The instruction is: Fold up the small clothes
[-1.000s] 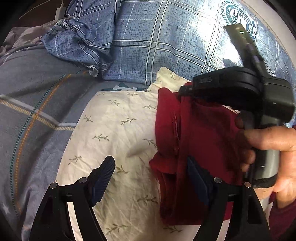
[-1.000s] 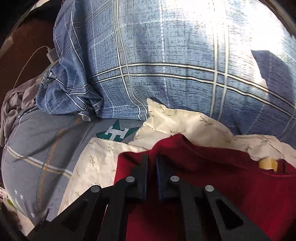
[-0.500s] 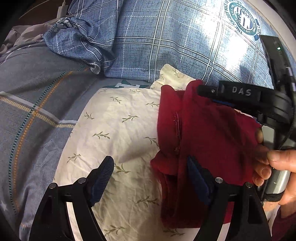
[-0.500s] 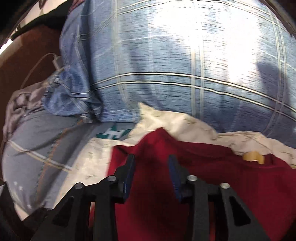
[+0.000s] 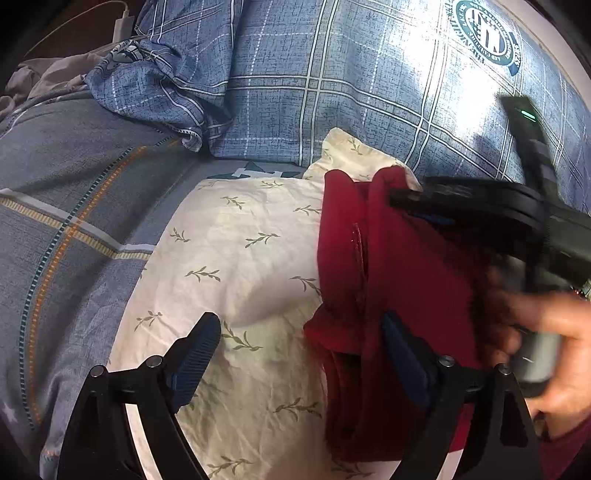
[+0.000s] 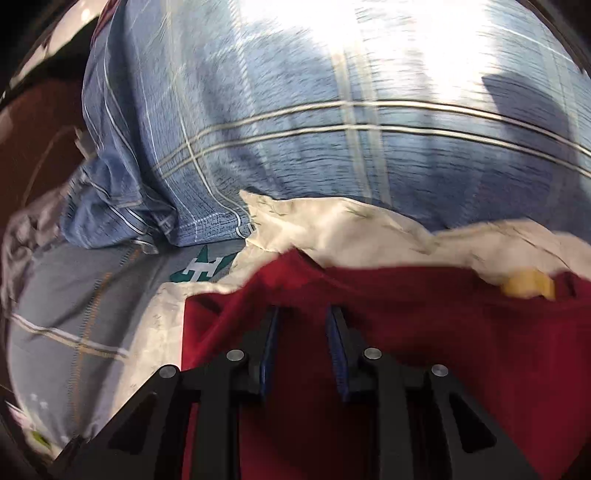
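A dark red garment (image 5: 402,280) lies partly folded on a cream cloth with a leaf print (image 5: 236,280). My left gripper (image 5: 299,343) is open low over the garment's left edge, one finger on the cream cloth, the other on the red fabric. My right gripper (image 6: 301,328) is open a little above the red garment (image 6: 424,332), nothing between its fingers. It also shows in the left wrist view (image 5: 402,195), at the garment's far fold, blurred. A yellow tag (image 6: 528,286) sits at the garment's far right edge.
A blue plaid pillow (image 5: 351,77) stands behind the cloth, with a round green logo (image 5: 487,33). Grey striped bedding (image 5: 62,229) lies to the left. A white charger and cable (image 5: 122,26) rest at the far left.
My right gripper opened and let go of the red garment's fold, then drew back to the right. The fold now rests on the garment. My left gripper stayed put.
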Demonstrator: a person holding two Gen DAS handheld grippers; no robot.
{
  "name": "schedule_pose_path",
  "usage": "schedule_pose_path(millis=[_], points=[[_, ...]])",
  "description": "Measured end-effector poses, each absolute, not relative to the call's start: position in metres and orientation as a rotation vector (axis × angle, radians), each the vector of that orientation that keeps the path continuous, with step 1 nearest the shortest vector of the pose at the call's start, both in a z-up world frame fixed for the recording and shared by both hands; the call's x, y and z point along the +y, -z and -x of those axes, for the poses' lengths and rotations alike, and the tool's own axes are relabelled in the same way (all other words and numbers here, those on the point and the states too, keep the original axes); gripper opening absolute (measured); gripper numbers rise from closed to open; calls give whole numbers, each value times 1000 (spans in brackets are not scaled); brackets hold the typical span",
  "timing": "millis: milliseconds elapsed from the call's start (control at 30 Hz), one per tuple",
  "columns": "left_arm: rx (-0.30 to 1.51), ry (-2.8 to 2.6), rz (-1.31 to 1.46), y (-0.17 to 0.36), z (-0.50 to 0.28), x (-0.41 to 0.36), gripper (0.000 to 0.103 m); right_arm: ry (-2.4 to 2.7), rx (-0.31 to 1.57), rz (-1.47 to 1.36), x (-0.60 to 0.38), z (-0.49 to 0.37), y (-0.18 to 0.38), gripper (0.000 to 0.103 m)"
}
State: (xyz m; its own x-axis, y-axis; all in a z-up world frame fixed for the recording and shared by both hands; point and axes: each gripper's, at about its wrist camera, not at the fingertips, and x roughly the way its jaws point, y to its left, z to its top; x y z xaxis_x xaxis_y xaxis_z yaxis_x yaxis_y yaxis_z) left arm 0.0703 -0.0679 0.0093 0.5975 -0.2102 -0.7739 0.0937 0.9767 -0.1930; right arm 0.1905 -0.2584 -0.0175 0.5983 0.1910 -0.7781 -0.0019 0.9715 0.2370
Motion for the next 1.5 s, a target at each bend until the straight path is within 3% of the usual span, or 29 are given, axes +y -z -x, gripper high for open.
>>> schedule_pose_path(millis=[200, 400, 567, 700, 833, 1067, 1500], points=[[890, 177, 147, -14, -67, -68, 87, -9, 828, -105, -320, -126, -16, 45], [877, 173, 150, -15, -64, -69, 87, 301, 834, -165, -432, -101, -23, 45], [876, 169, 129, -11, -66, -75, 88, 366, 870, -286, -487, -114, 5, 34], [873, 167, 129, -9, -70, -76, 88, 381, 857, -211, -476, -118, 4, 37], [859, 162, 120, -12, -66, -76, 87, 353, 811, -317, -486, -98, -6, 37], [804, 138, 111, -33, -48, -73, 86, 241, 803, -242, -431, -47, -30, 55], [770, 168, 109, -55, -7, -74, 87, 131, 855, -205, -359, -6, -38, 56]])
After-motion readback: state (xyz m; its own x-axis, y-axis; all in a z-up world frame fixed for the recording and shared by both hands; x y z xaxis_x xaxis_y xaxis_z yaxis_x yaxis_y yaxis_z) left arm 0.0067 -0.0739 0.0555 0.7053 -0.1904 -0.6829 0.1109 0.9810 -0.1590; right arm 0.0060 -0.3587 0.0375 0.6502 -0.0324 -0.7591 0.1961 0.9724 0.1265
